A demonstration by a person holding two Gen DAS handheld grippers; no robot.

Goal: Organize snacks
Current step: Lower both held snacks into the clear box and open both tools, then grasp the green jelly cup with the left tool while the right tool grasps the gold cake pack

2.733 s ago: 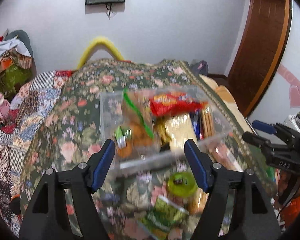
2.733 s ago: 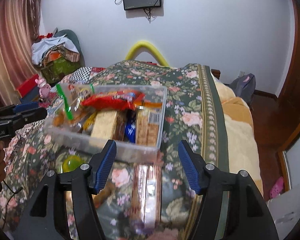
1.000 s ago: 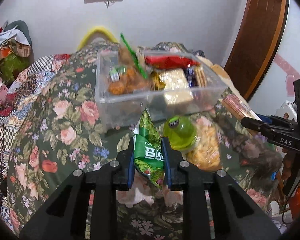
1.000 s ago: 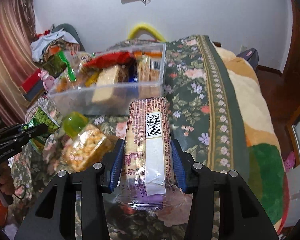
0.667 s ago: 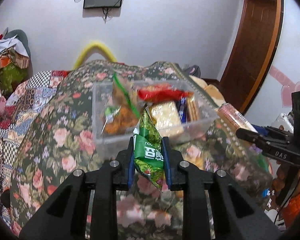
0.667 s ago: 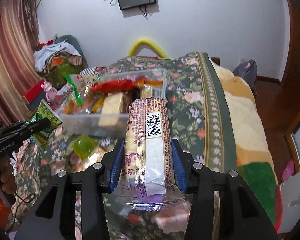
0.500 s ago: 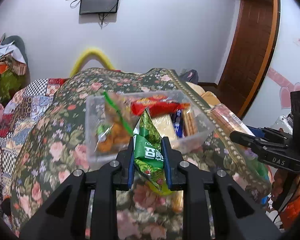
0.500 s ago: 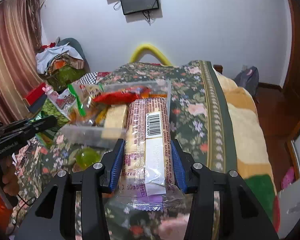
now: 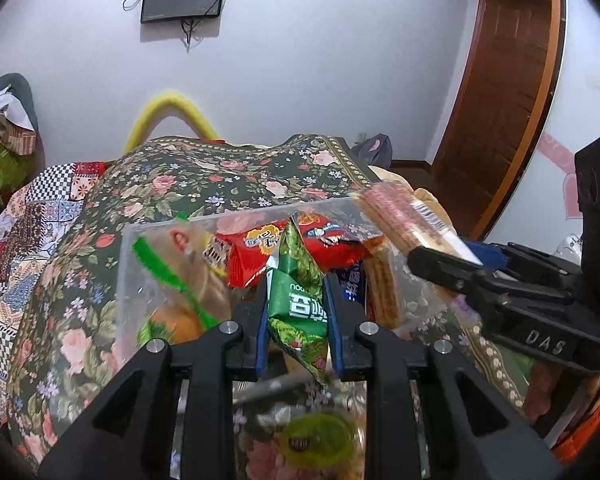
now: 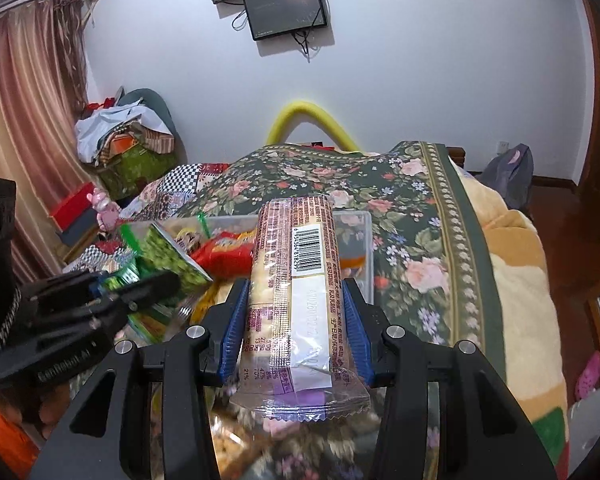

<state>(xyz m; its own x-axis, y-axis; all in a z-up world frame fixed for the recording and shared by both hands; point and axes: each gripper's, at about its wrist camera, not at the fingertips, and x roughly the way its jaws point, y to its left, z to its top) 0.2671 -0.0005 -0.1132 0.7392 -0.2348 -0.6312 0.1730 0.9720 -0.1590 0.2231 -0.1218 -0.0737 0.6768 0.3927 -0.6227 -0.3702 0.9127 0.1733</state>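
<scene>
My left gripper (image 9: 296, 312) is shut on a green snack packet (image 9: 298, 296) and holds it above the near edge of the clear plastic box (image 9: 140, 248), which holds several snacks, among them a red packet (image 9: 260, 248). My right gripper (image 10: 294, 320) is shut on a long cracker pack (image 10: 296, 272) with a barcode and holds it over the box's right side (image 10: 360, 220). The cracker pack also shows in the left wrist view (image 9: 404, 216), and the green packet in the right wrist view (image 10: 168, 256).
The box sits on a bed with a dark floral cover (image 9: 220, 176). A jar with a green lid (image 9: 316, 438) lies on the cover below my left gripper. A yellow curved tube (image 10: 308, 116) stands at the bed's far end. A brown door (image 9: 508, 92) is at the right.
Both grippers have risen and moved forward over the box, each keeping its snack. The two grippers have come closer together.
</scene>
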